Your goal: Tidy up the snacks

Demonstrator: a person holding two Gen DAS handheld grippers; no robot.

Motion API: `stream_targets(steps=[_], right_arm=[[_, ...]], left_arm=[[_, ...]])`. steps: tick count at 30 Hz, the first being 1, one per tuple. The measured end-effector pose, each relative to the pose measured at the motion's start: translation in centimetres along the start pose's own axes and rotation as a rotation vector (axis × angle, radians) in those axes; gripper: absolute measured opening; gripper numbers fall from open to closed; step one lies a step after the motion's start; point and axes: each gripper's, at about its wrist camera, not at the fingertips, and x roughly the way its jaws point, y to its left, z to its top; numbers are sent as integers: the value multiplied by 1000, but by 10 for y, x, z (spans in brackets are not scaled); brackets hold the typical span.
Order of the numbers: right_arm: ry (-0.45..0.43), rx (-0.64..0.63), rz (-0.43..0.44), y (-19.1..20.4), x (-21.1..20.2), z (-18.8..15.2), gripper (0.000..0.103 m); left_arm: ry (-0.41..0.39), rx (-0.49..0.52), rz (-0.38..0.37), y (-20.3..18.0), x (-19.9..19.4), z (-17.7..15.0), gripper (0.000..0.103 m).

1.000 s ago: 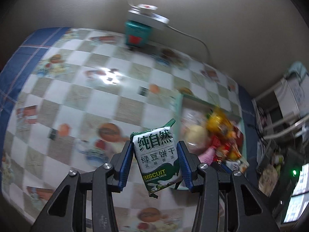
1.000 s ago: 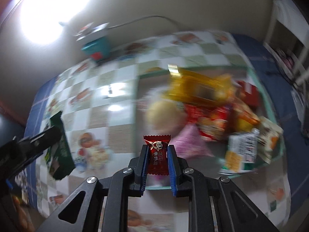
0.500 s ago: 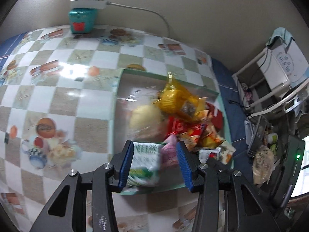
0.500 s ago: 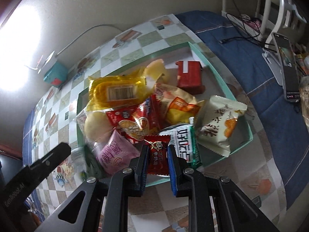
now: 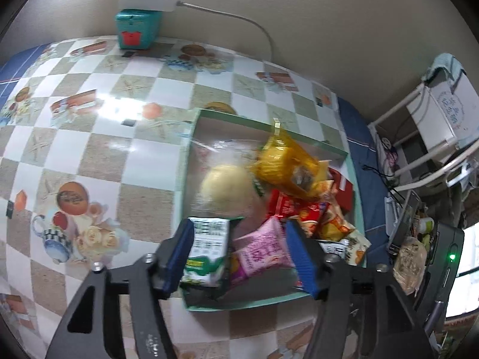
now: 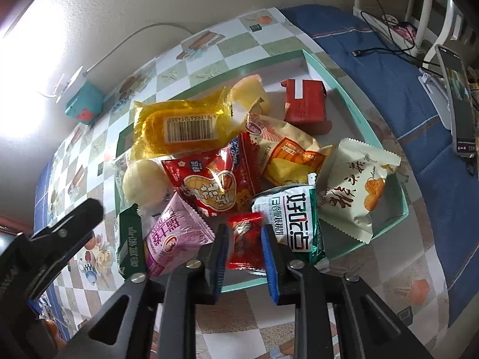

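Observation:
A shallow teal box (image 5: 185,161) on the checked tablecloth holds several snack packs. My left gripper (image 5: 239,227) hangs over its near left corner with its jaws opening. A green and white biscuit pack (image 5: 206,248) leans on the left pad, blurred, and the right pad stands clear of it. In the right wrist view the same pack (image 6: 130,239) stands on edge beside a pink pack (image 6: 173,236). My right gripper (image 6: 243,229) is over the box's (image 6: 359,98) near rim, jaws opening. A small red candy (image 6: 245,245) sits blurred between its pads, which no longer press on it.
A teal tin (image 5: 137,27) with a white power strip and cable stands at the table's back by the wall. A phone on a stand (image 6: 458,104) and cables lie on the blue cloth (image 6: 389,59) to the right. A white rack (image 5: 434,113) stands beyond.
Both grippers came over the box and lowered. The left jaws have spread and the biscuit pack has tipped and sunk into the corner. The right jaws have eased off the red candy.

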Motion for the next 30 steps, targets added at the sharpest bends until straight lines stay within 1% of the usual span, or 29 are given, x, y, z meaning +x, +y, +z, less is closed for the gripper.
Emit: stream_targets(steps=[1,3,4,5,6,7,8,9,10,11,12,13,14,15,18,22,27,30], right_arm=[[2,2,-1,0,1,0,31],[4,3,-5,-1,1,0,34],[3,1,-8,0,1,0,35],[2,-1,-11,1,1,-1,35],[0,-6,-16,2,0,-2,39],[-1,-11,-20,4,-1,-3,45],[-4,-17,-26,6,-2,-5,63],[-11,-25,-34,9,-4,-7,76],[-18,-32,-39,12,-6,-9,78],[-25,-39,-44,15,-8,-12,82],[-32,-45,-49,18,-10,-14,87],[-36,-53,-54,21,-11,-17,91],[-39,-61,-59,24,-13,-20,99],[-46,-76,-65,29,-15,-24,103],[-65,-114,-68,39,-20,-36,103],[-85,-152,-64,48,-27,-54,103],[-107,-186,-63,55,-37,-75,103],[-125,-194,-63,57,-44,-84,103]], left_arm=[[4,-3,19,4,0,0,68],[10,5,57,12,0,0,73],[12,7,83,17,0,0,79],[11,6,105,22,-1,-1,82],[9,4,127,27,-2,-1,82],[5,5,148,34,-3,-2,87],[-1,7,166,39,-5,-2,95],[-14,12,188,45,-7,-3,99],[-32,18,222,50,-12,-4,102],[-39,21,255,55,-15,-5,102],[-41,26,288,60,-18,-6,102],[-45,28,310,66,-22,-8,102],[-48,27,315,71,-25,-10,102],[-49,21,316,76,-28,-12,102],[-52,6,332,86,-37,-19,102],[-55,9,361,89,-49,-30,102],[-62,54,415,85,-63,-45,102],[-64,76,418,87,-69,-57,102]])
